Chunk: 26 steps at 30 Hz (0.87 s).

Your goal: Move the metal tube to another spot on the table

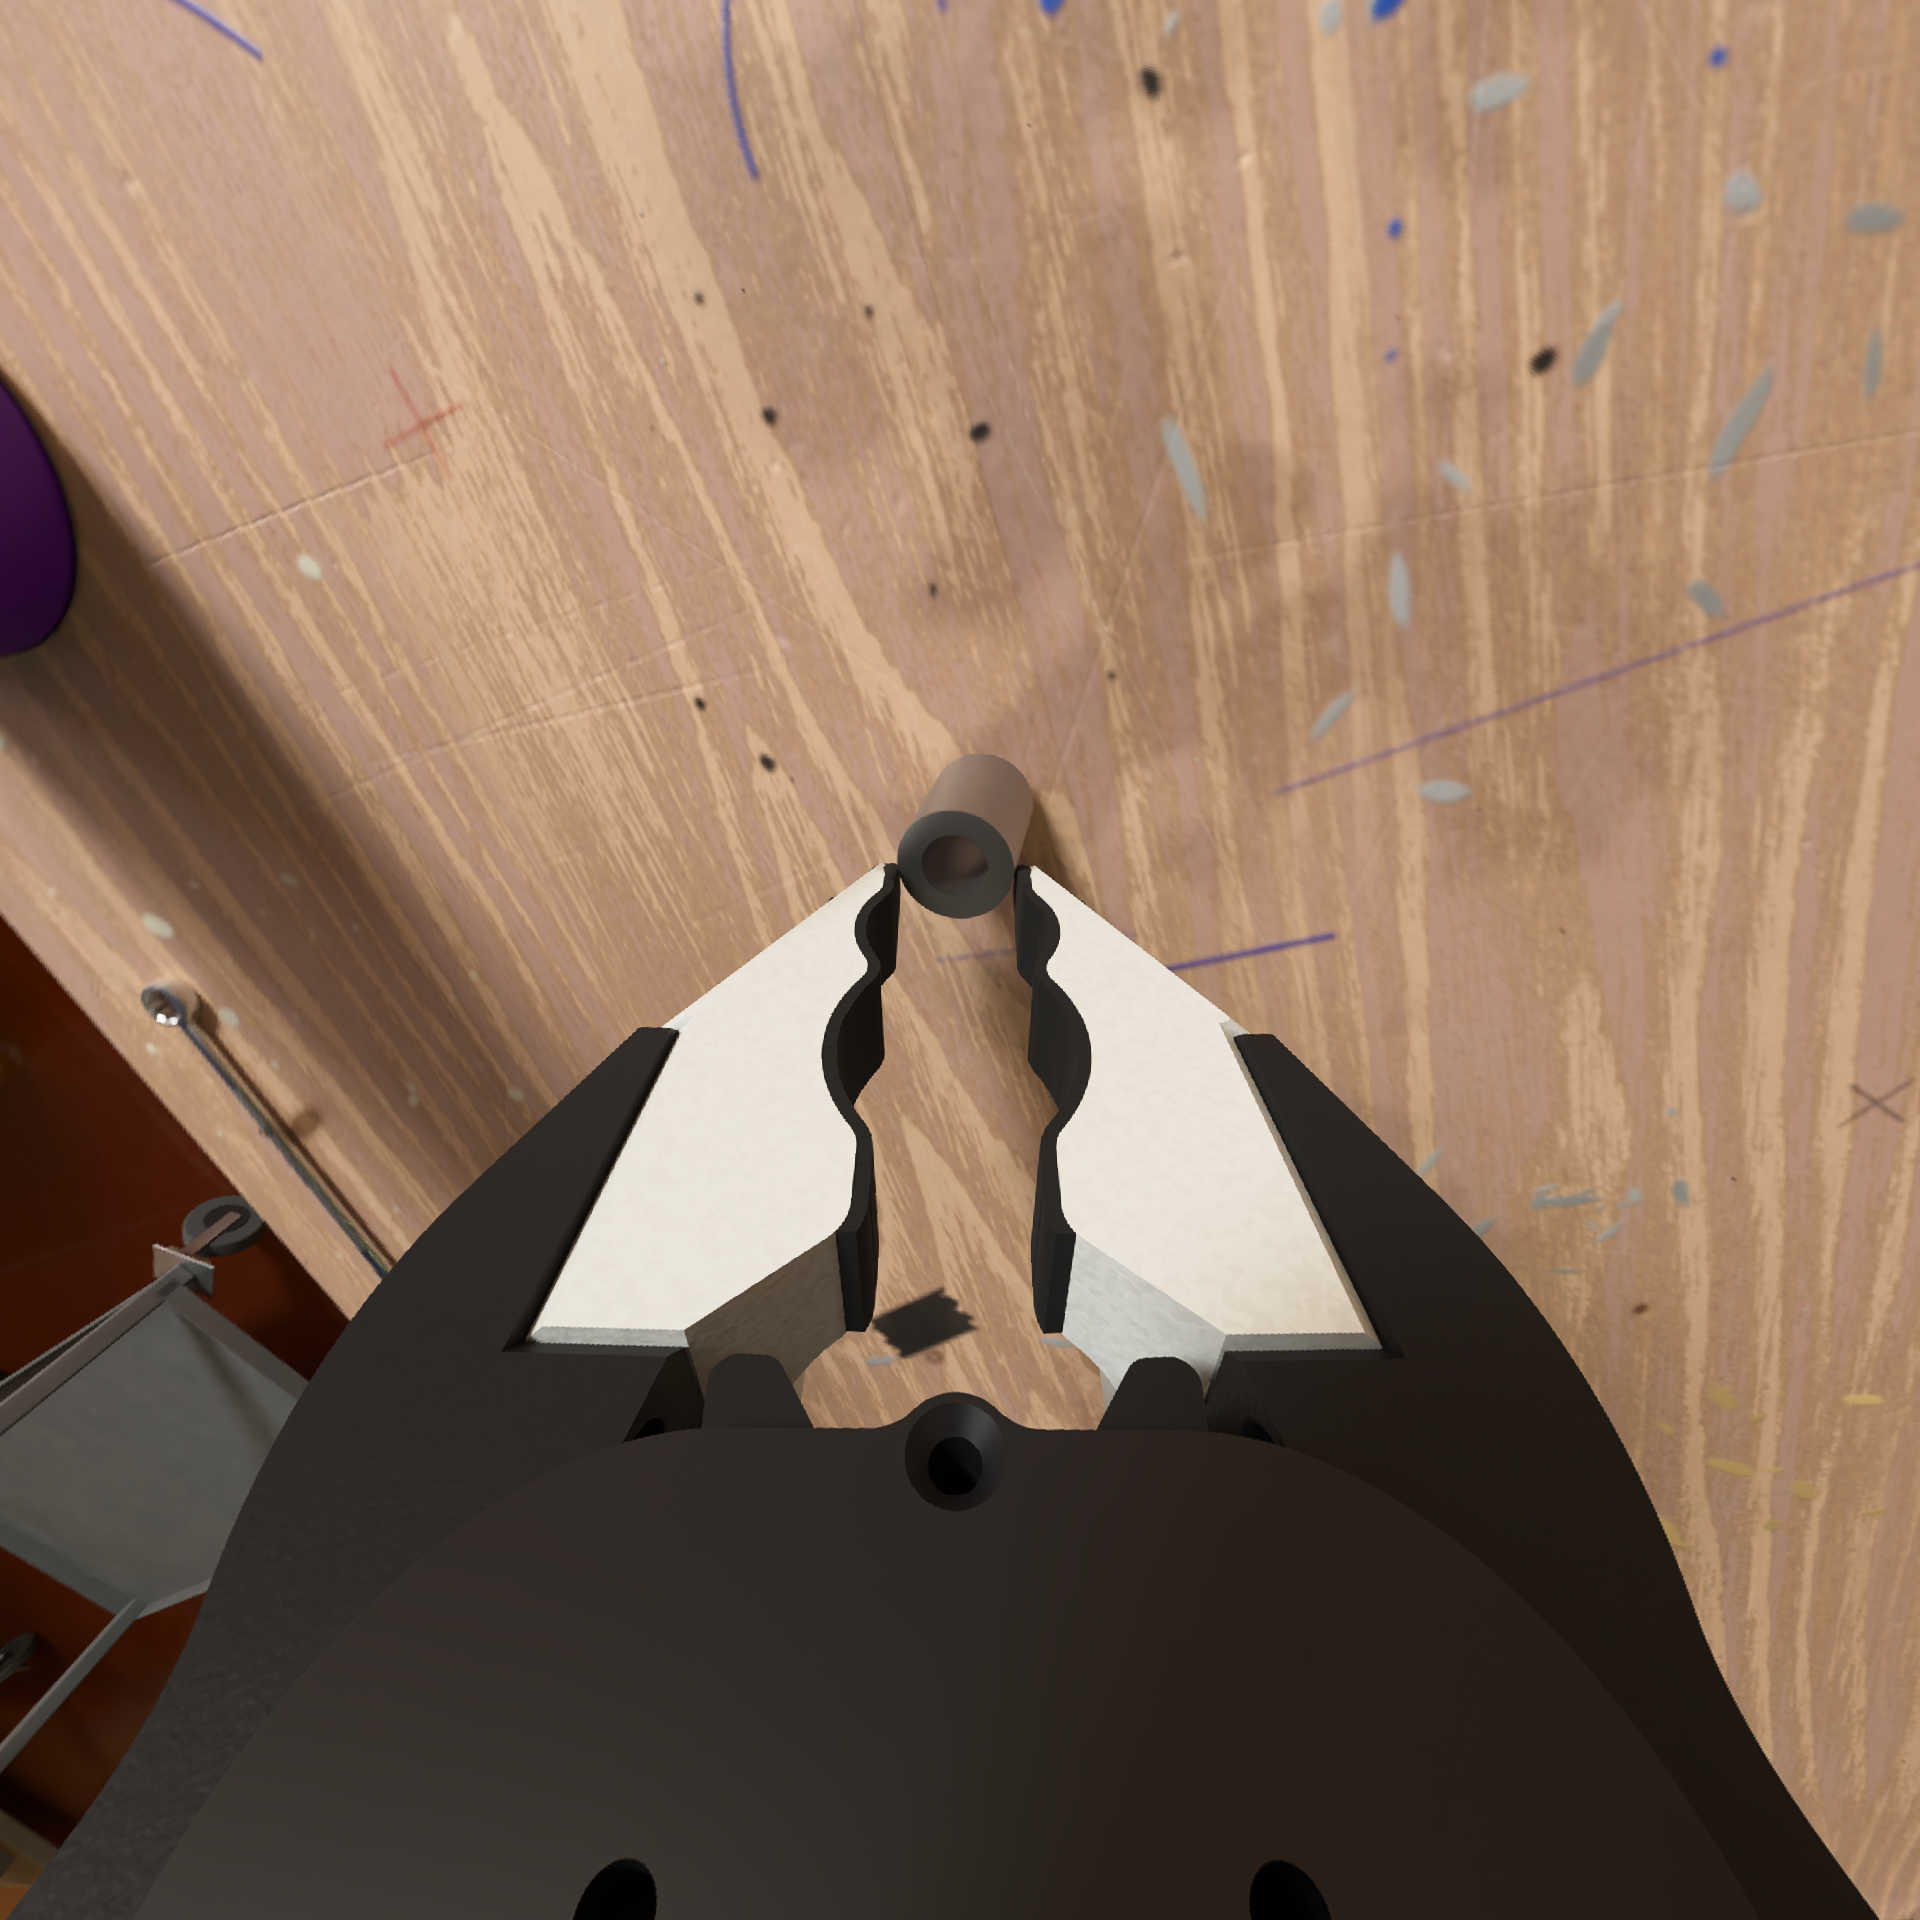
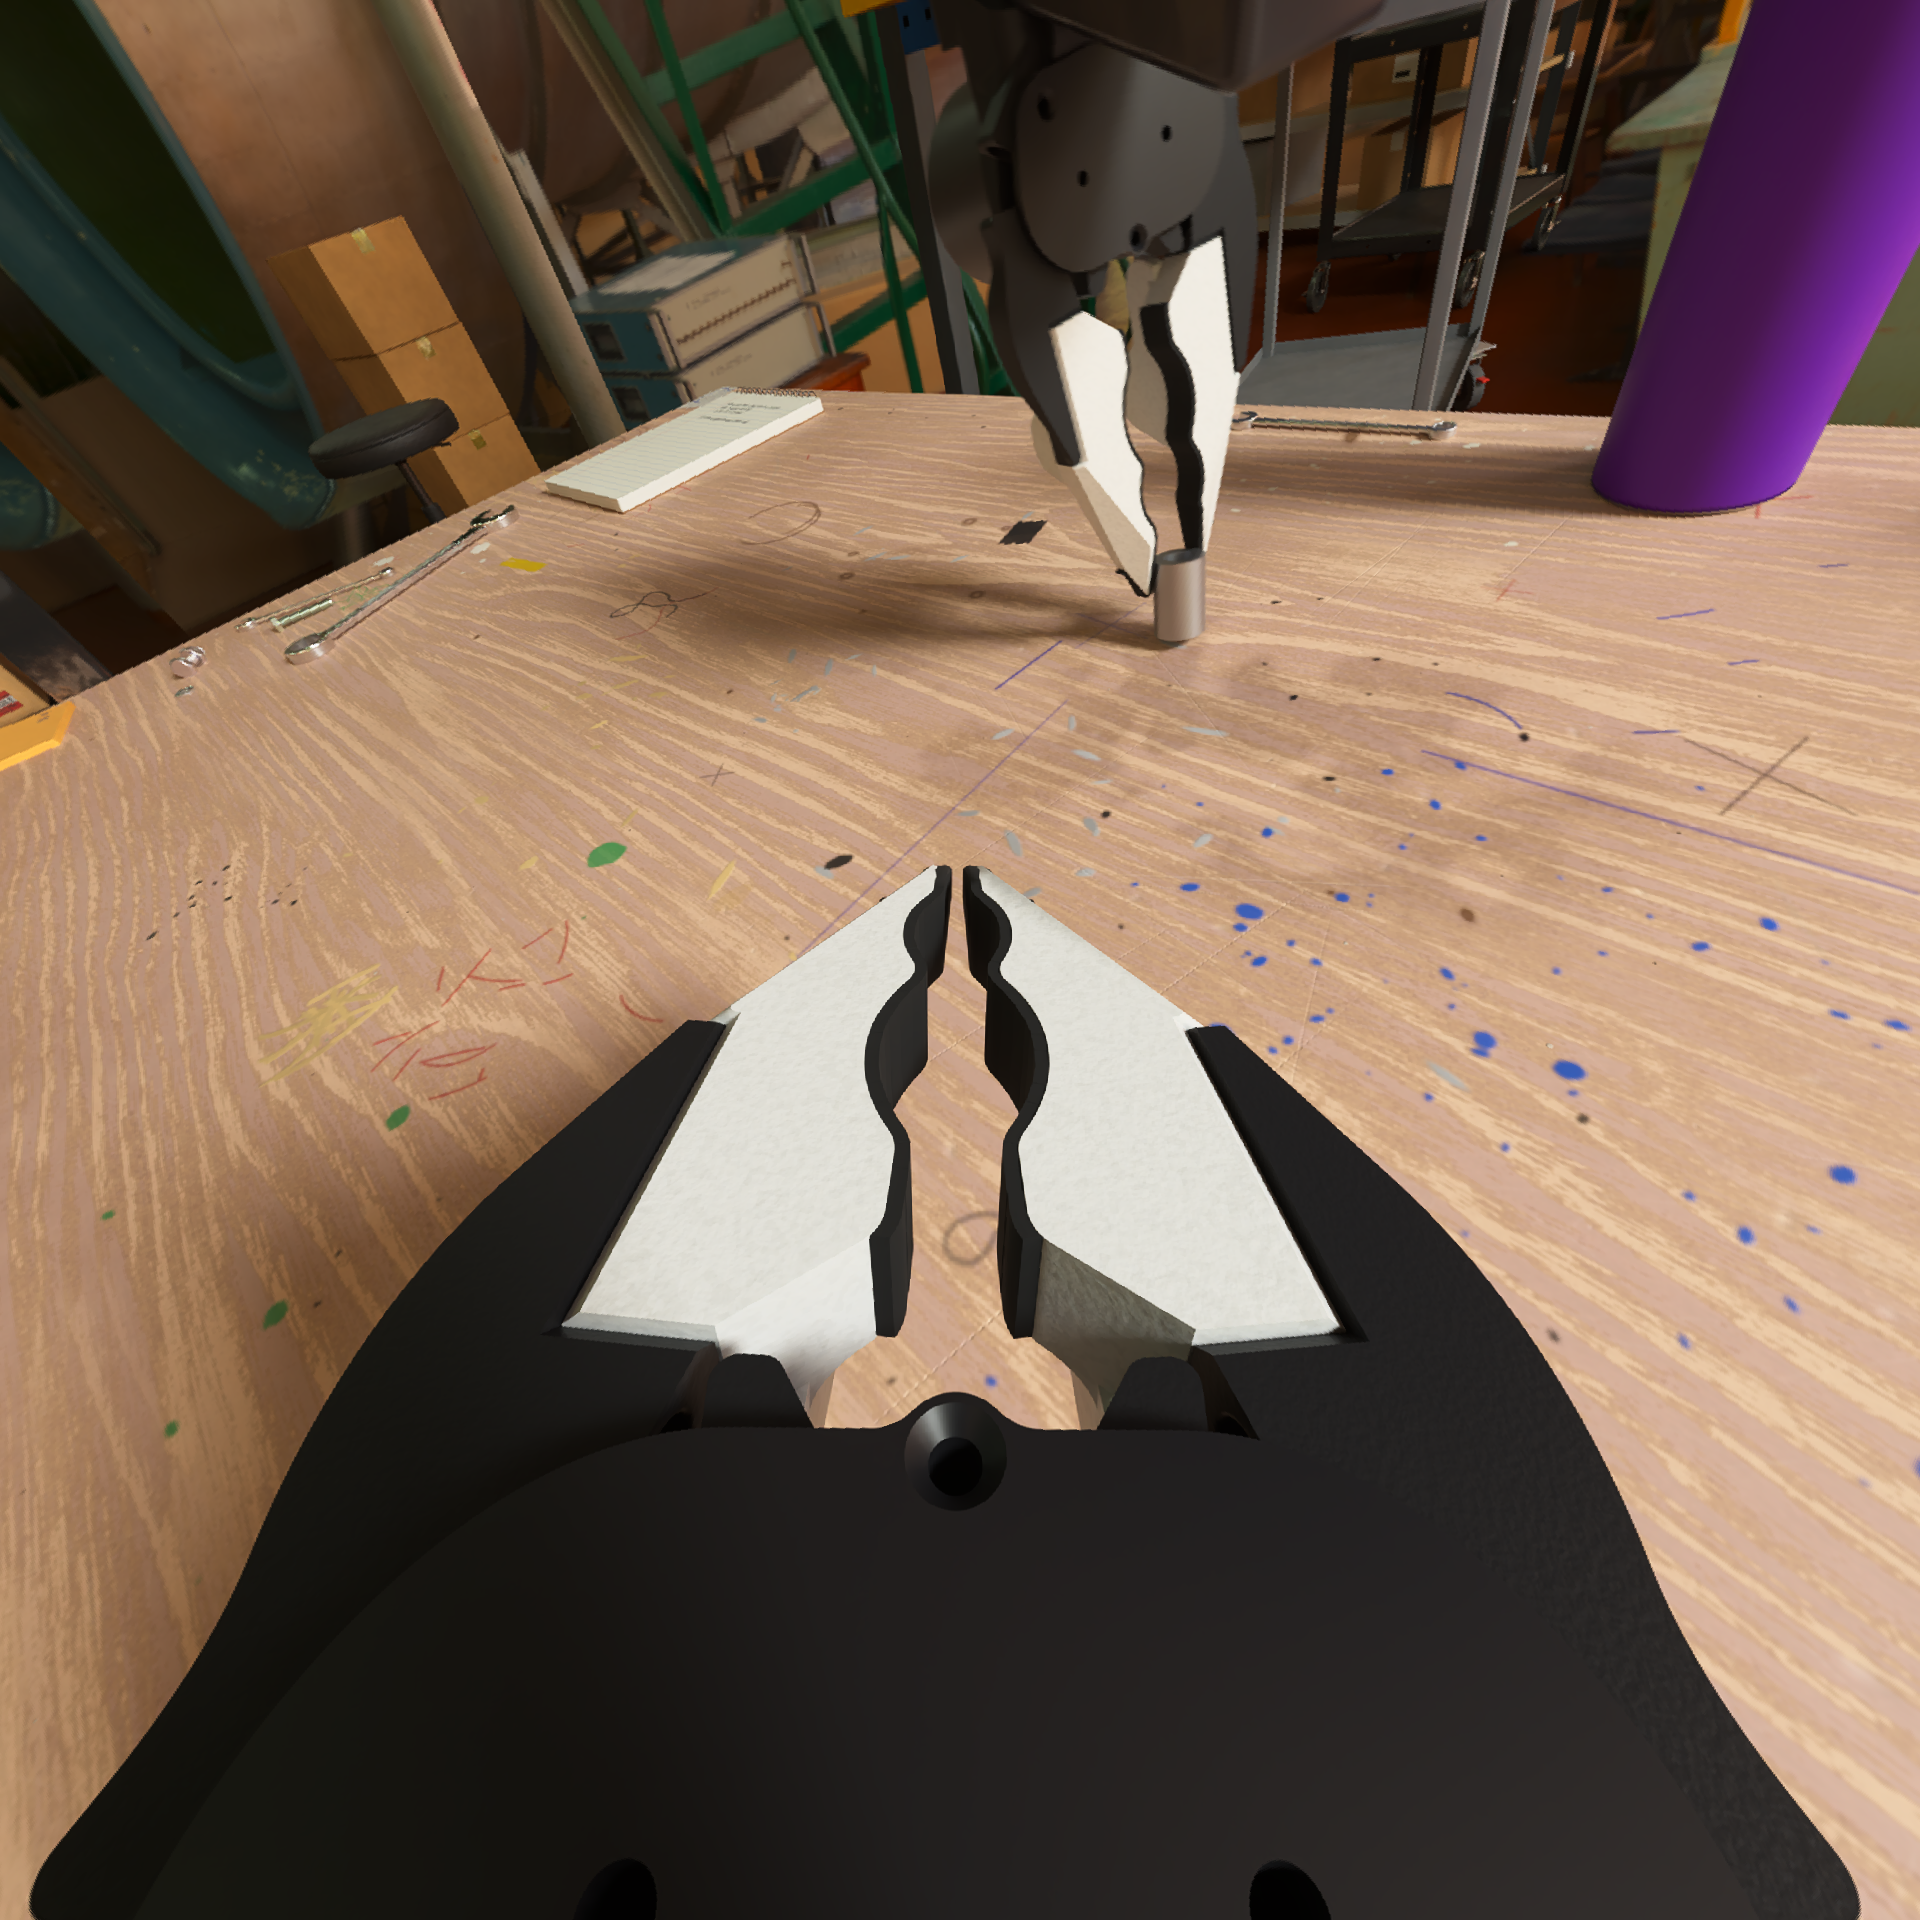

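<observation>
The left wrist view looks steeply down along its tool at the worktop, very near. The right wrist view looks forward, low over the worktop. Both views share the metal tube at the left tool's tips.

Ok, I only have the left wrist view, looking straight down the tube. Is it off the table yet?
Observer: No. The right wrist view shows the tube standing upright with its base on the table, and the left gripper around its top end.
Operator: And where is the right gripper?
Observer: The right gripper is shut and empty, low over the table and well short of the tube.
</observation>
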{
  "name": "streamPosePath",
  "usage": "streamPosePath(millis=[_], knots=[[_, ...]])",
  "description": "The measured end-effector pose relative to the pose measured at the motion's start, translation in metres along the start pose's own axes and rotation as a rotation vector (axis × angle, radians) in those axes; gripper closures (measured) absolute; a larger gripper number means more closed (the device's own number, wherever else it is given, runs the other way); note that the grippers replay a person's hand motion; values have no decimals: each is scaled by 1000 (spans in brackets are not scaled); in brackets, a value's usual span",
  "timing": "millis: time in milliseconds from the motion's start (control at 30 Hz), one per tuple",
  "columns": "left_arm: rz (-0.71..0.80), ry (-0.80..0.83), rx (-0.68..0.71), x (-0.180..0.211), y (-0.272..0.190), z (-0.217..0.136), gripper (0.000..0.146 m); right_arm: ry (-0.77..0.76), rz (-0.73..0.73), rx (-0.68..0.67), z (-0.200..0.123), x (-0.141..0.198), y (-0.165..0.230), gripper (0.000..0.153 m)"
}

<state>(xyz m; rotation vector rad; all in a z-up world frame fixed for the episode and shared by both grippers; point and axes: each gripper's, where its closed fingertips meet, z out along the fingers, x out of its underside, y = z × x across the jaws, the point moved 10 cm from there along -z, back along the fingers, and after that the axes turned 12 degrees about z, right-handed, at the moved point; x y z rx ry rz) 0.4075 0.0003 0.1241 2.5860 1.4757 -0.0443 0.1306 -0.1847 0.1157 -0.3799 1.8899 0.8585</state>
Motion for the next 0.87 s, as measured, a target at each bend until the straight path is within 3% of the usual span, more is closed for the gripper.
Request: streamPosePath(millis=[200, 267, 433, 533, 600, 733, 867], knots=[[37, 35, 21, -11, 12, 4, 125, -6, 31, 6, -7, 2, -3, 150], [16, 0, -2, -10, 13, -10, 118, -9, 46, 9, -9, 2, -5, 150], [-164, -332, -194, 25, 1, -107, 115, -17, 64, 17, -14, 3, -7, 150], [-348, -415, -427, 72, -32, -170, 110, -16, 86, 14, -15, 3, -8, 148], [-498, -427, -518, 110, -64, -194, 110, -6, 99, 34, -14, 2, -9, 146], [-797, -240, -543, 185, -118, -192, 101, 19, 116, 26, -7, 4, -9, 142], [-853, 33, -518, 232, -150, -160, 94, 54, 126, -12, 5, 5, -6, 141]])
